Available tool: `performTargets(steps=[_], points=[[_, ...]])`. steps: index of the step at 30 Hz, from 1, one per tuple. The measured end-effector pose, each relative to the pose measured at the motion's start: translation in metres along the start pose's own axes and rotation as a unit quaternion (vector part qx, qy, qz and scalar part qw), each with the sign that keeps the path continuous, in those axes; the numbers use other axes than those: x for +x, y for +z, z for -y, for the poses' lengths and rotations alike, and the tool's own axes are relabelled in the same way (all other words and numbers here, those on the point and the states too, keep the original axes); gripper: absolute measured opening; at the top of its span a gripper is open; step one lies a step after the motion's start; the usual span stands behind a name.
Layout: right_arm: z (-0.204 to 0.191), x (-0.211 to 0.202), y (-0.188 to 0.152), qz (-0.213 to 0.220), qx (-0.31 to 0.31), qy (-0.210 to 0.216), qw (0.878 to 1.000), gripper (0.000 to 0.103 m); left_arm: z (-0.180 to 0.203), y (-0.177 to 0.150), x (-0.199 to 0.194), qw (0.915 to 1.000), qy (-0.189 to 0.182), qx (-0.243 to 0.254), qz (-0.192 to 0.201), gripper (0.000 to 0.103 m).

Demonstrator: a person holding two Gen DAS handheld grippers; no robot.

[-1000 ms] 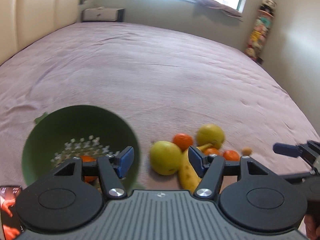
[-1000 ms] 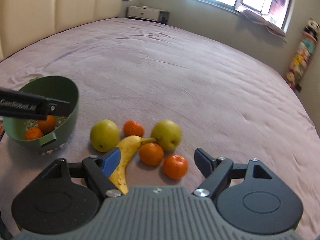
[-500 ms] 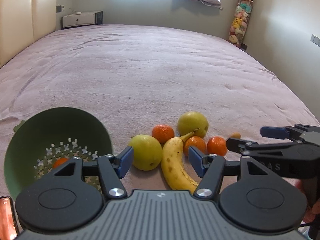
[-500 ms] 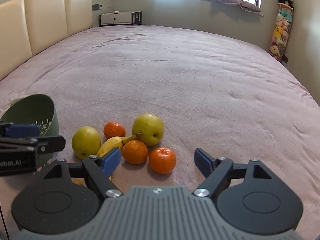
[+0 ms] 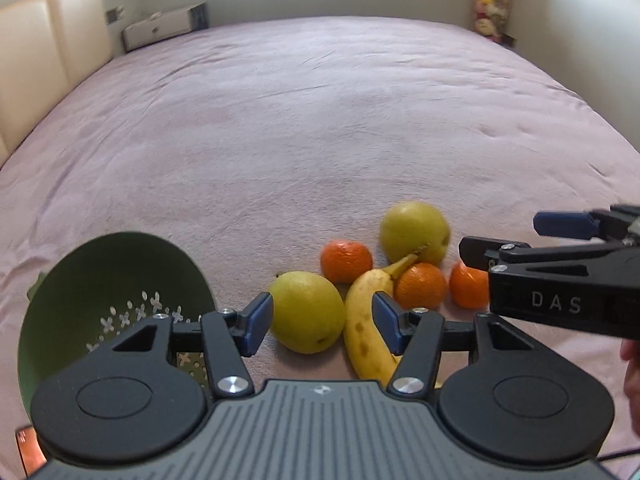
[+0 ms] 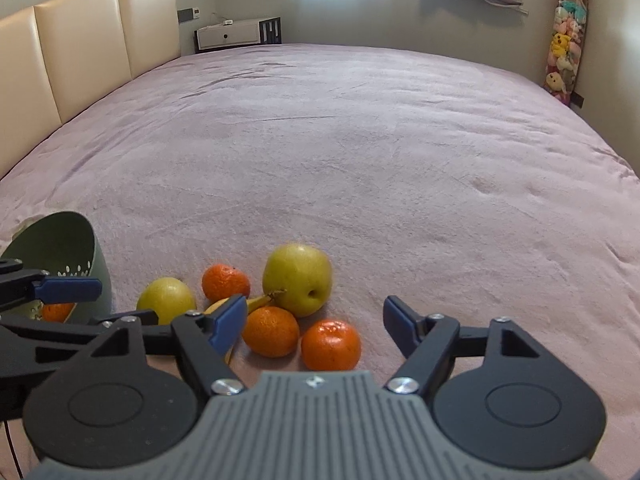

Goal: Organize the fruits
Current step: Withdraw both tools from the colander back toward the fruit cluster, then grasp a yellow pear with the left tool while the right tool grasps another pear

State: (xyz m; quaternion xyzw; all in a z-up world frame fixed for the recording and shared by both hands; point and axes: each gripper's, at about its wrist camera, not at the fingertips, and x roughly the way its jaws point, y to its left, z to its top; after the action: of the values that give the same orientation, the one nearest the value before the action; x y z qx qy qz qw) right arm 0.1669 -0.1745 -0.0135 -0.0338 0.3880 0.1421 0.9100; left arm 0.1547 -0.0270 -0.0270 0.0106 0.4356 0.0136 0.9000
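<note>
A pile of fruit lies on the pink bedspread: a near yellow-green pear (image 5: 307, 312) (image 6: 166, 300), a far pear (image 5: 414, 230) (image 6: 298, 280), a banana (image 5: 366, 324), and three tangerines (image 5: 346, 260) (image 6: 272, 332) (image 6: 331, 345). A green colander (image 5: 116, 304) (image 6: 60, 252) sits to the left and holds a tangerine (image 6: 56, 311). My left gripper (image 5: 323, 328) is open and empty, just before the near pear and banana. My right gripper (image 6: 314, 322) is open and empty, over the two nearest tangerines.
The bedspread (image 6: 360, 140) stretches far ahead. A padded headboard (image 6: 80, 48) stands at the left, a low white cabinet (image 6: 236, 36) at the back, and a hanging rack of plush toys (image 6: 566, 40) at the right wall.
Both grippers have swung right from the colander toward the fruit pile and come lower and closer. Both stay open and empty. No fruit has moved.
</note>
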Motion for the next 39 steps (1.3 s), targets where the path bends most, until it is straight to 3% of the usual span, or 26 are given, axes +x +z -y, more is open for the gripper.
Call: performTargets(steps=[3,7,16,22,29,39], points=[[0.001,0.011,0.005,-0.007,0.002,0.009,1.000,0.070,0.000,0.004,0.007,0.9988,0.024,-0.041,-0.015,0.061],[0.008,0.027,0.008,-0.026,0.007,0.025,0.999,0.064,0.007,-0.001,0.008,0.9951,0.051,-0.084,-0.004,0.058],[0.020,0.059,0.012,-0.055,0.054,0.053,0.996,0.064,0.016,-0.006,0.019,0.9850,0.108,-0.133,0.020,0.058],[0.013,0.077,0.014,-0.066,0.055,0.064,0.994,0.065,0.016,-0.010,0.038,0.9795,0.130,-0.153,-0.007,0.062],[0.017,0.091,0.018,-0.072,0.055,0.067,0.994,0.065,0.018,-0.007,0.051,0.9786,0.142,-0.148,-0.017,0.074],[0.016,0.112,0.024,-0.087,0.066,0.071,0.992,0.065,0.019,0.000,0.066,0.9825,0.137,-0.122,-0.032,0.073]])
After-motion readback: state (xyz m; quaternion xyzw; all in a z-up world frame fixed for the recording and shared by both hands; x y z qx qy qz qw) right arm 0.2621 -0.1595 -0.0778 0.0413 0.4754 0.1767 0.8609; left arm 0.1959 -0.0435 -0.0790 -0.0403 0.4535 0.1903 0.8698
